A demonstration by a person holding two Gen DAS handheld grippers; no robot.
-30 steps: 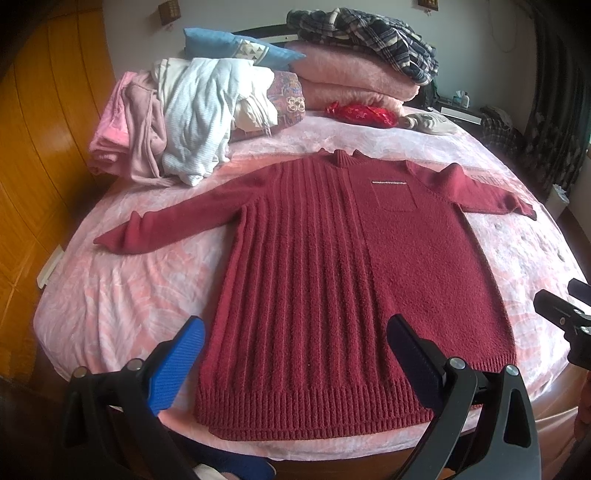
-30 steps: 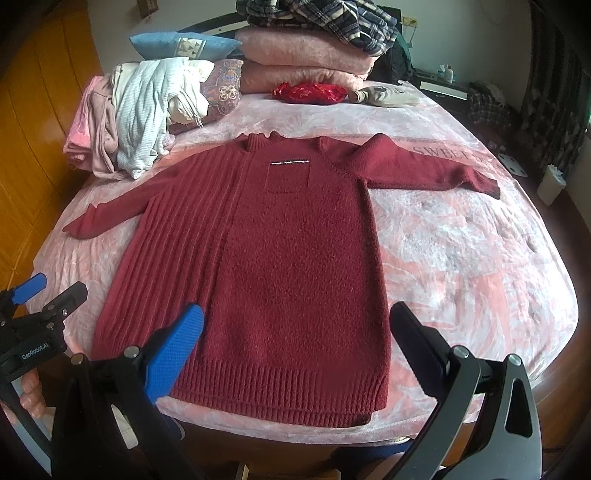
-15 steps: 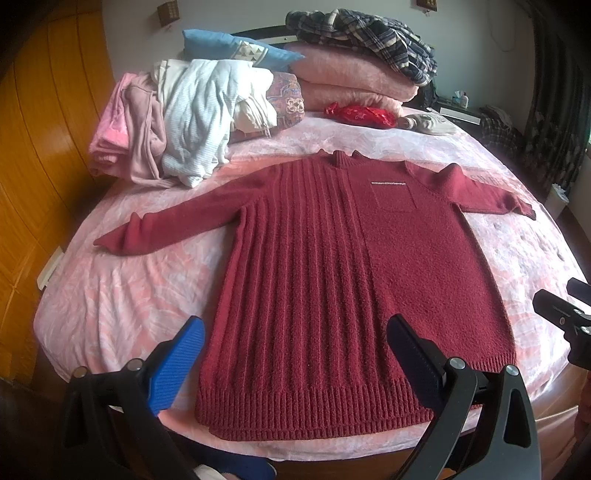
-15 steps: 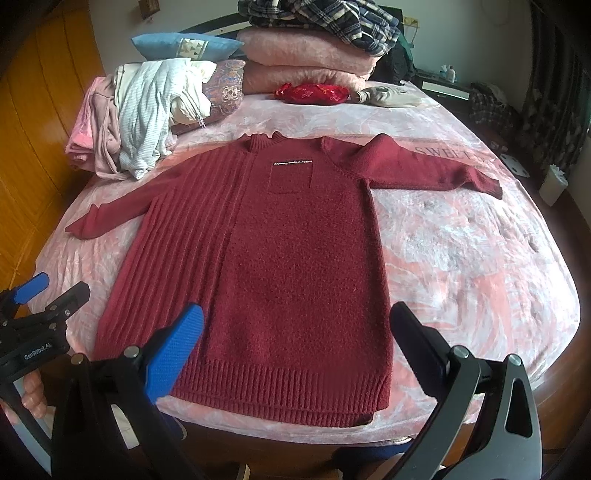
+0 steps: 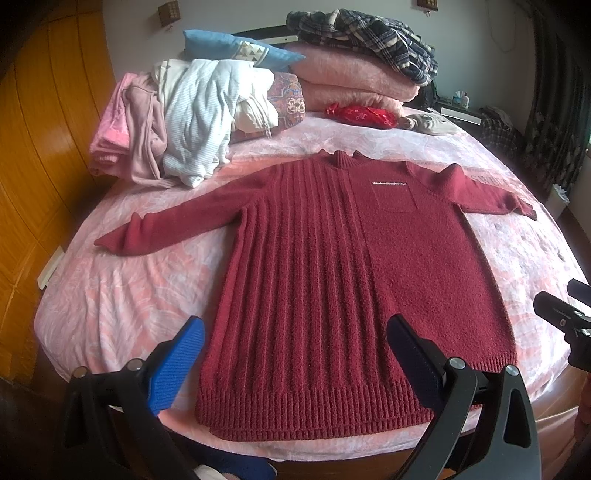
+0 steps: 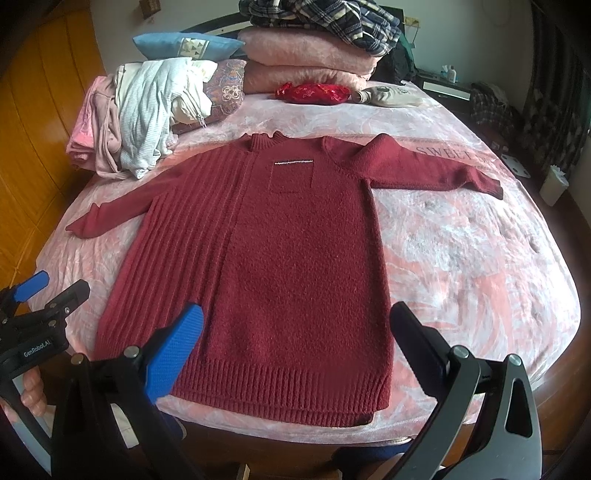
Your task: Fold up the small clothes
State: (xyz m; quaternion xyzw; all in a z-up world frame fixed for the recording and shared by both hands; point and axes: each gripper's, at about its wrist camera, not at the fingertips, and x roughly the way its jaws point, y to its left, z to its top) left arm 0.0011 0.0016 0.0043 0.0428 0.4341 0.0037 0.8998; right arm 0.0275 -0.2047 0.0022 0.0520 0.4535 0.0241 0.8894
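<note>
A dark red knit sweater (image 5: 343, 280) lies flat and face up on the pink bed (image 5: 122, 295), both sleeves spread out sideways, hem toward me. It also shows in the right wrist view (image 6: 280, 258). My left gripper (image 5: 295, 332) is open and empty, held just above the hem near the bed's front edge. My right gripper (image 6: 295, 321) is open and empty, above the hem's right part. The left gripper also shows at the left edge of the right wrist view (image 6: 48, 291), and the right gripper at the right edge of the left wrist view (image 5: 561, 306).
A pile of white and pink clothes (image 5: 177, 122) sits at the back left of the bed. Folded pink blankets (image 5: 351, 81) with a plaid garment (image 5: 369, 29) lie at the head, next to a blue pillow (image 5: 232, 48) and a red pouch (image 5: 358, 114). A wooden wall (image 5: 37, 147) is on the left.
Both grippers have drifted slightly; the view shifts a little toward the sweater. The sweater has not moved and both grippers stay open.
</note>
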